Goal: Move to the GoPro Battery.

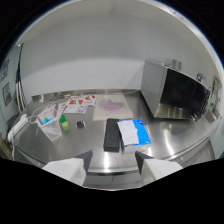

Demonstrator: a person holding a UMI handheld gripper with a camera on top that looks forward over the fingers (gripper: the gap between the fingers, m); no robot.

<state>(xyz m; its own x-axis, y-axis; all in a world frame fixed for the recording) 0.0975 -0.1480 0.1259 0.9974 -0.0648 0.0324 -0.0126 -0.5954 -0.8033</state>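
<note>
A small dark block (pixel 80 123), which looks like the GoPro battery, stands on the steel counter (pixel 90 142) well beyond my fingers and off to their left. It sits between a green object (pixel 63 120) and a black flat slab (pixel 112 135). My gripper (pixel 112 161) hovers over the counter's near edge, open, with nothing between its fingers. The left finger (pixel 75 167) and the right finger (pixel 149 164) show pale with dark inner faces.
A blue and white booklet (pixel 134 131) lies against the slab's right side. Printed sheets (pixel 80 104) and a pink-patterned sheet (pixel 112 106) lie further back. A microwave (pixel 175 92) stands far right. A clear tub (pixel 47 122) and a white power strip (pixel 17 125) sit left.
</note>
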